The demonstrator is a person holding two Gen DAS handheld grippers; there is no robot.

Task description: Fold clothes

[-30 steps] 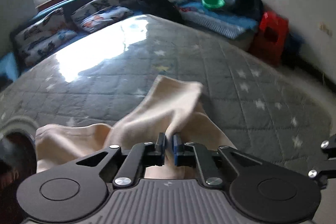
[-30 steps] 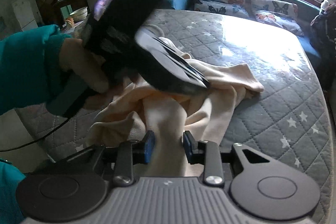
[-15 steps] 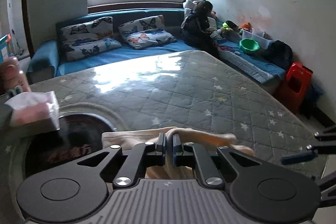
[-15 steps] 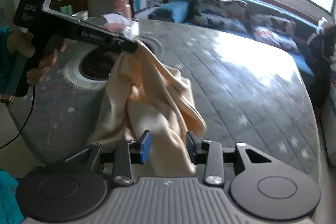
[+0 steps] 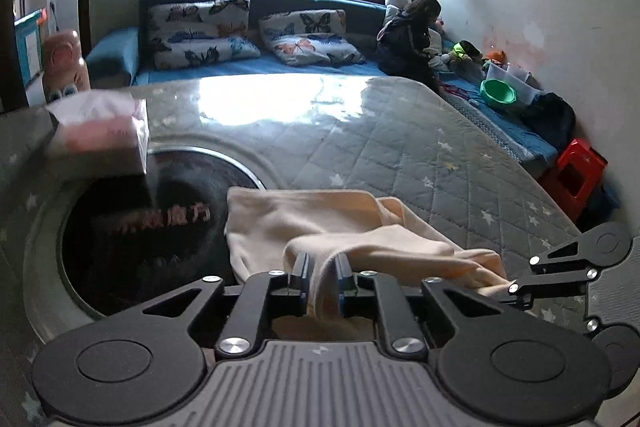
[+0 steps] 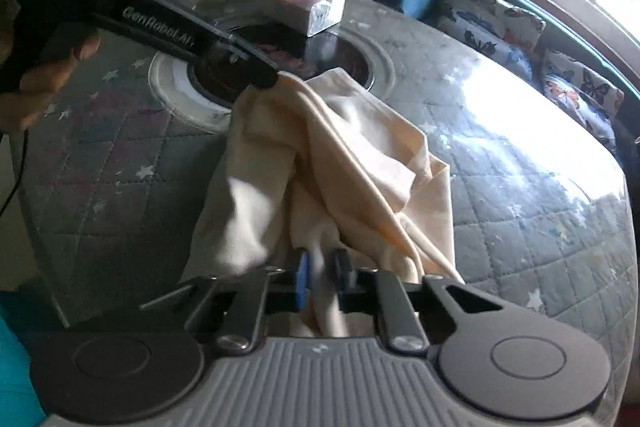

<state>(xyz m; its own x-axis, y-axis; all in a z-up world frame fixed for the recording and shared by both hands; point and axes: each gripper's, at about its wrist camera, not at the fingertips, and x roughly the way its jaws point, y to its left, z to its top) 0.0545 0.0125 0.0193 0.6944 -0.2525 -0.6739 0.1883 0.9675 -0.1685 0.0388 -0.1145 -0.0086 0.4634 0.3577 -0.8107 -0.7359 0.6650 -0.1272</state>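
Sunlit quilted counter (image 5: 400, 155) is bearing a soft, light cream garment (image 6: 320, 155), best pinched at edges: left claw (image 5: 321, 277) is opening around a fold, right claw (image 6: 322, 277) is clamping bunched cloth.

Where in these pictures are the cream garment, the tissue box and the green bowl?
cream garment (image 5: 320, 223), left wrist view, on its flat upper panel.
tissue box (image 6: 320, 13), right wrist view, on its near side wall.
green bowl (image 5: 498, 93), left wrist view, on its inner hollow.
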